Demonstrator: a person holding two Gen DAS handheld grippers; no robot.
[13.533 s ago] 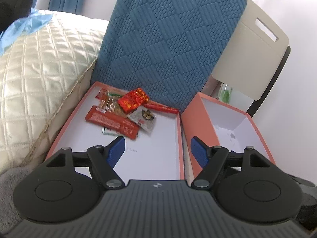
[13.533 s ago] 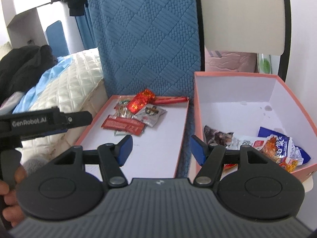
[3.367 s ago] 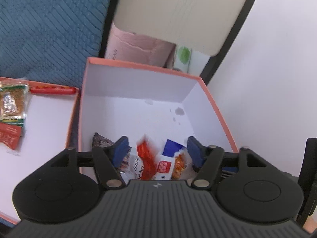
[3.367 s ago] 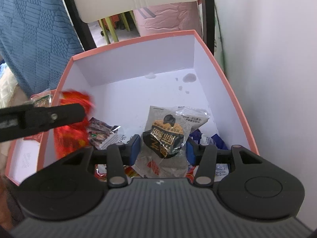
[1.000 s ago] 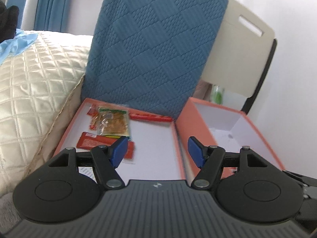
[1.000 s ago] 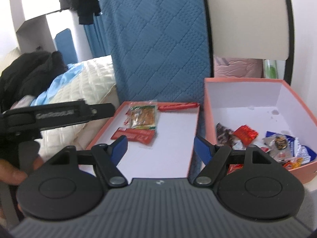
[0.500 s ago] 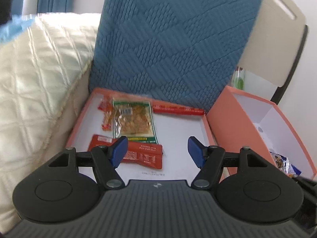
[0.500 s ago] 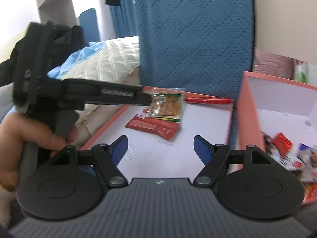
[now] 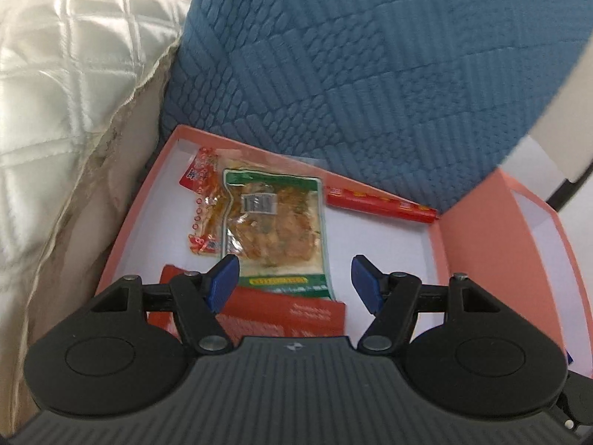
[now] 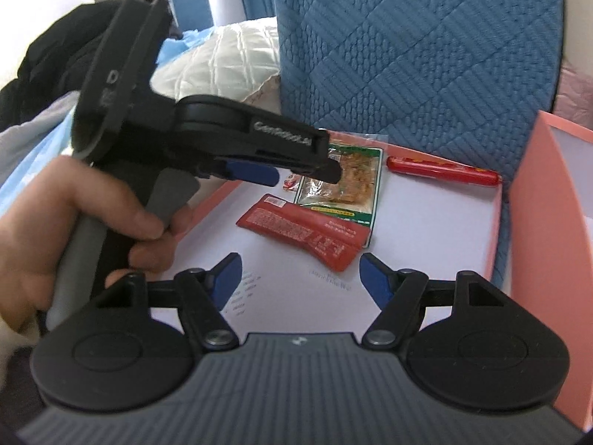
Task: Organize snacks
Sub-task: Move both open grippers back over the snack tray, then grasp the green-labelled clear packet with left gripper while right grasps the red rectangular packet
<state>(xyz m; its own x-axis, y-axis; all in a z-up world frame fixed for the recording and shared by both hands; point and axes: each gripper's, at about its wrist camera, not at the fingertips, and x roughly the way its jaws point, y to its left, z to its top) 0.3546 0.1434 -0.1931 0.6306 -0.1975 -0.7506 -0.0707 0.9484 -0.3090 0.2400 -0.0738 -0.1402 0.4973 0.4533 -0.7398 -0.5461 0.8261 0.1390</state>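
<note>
My left gripper (image 9: pixel 292 278) spread wide, nothing pinched. Green snack bag (image 9: pixel 274 230) just ahead of its tips, flat in shallow pink tray (image 9: pixel 128 218). Red flat packet (image 9: pixel 281 315) right under tips, bag's near edge lying on it. Long red stick (image 9: pixel 378 204) farther ahead, to right, at tray's back wall.

My right gripper (image 10: pixel 301 278) spread too, closed in a little just now, holding nothing. Red packet just ahead of it. Deep pink box (image 10: pixel 545 222) off to right.

Green-edged packet (image 9: pixel 276 228); red stick (image 9: pixel 378 204); quilted blue cushion (image 9: pixel 370 74).
</note>
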